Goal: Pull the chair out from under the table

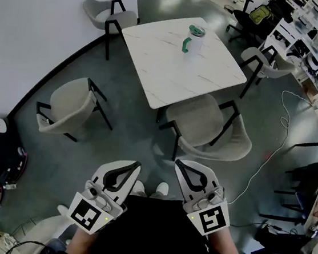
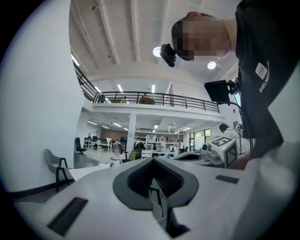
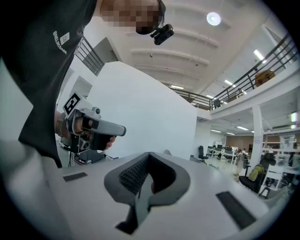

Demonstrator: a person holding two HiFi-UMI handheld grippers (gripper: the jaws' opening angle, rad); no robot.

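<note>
Looking steeply down from head height onto a polished dark grey-green floor (image 1: 129, 131). A square white table with a faintly veined, marble-look top (image 1: 177, 68) stands ahead, turned corner-on. A pale tumbler with a green lid and green handle (image 1: 194, 39) stands upright on the table's far side.

Four beige shell-shaped chairs on thin black metal legs ring the table. The nearest beige chair (image 1: 210, 130) is directly in front of the person. It is pushed up to the table's near edge, with its seat front tucked just under the top and its curved back towards the camera. A second chair (image 1: 69, 107) stands to the left, apart from the table. A third chair (image 1: 107, 13) is at the far left by a white wall, and a fourth chair (image 1: 265, 59) is at the right edge.

At the bottom of the view the person holds two white-and-black grippers side by side. Both are level and point towards the nearest chair, but they are well short of it. The left gripper (image 1: 136, 165) is clenched on nothing, and the right gripper (image 1: 178, 164) is likewise closed and empty — each gripper's own view shows its ribbed black pads meeting with nothing between them. The toes of white shoes (image 1: 151, 189) show between the grippers. A thin white cable (image 1: 273, 132) trails over the floor to the right of the chair.
</note>
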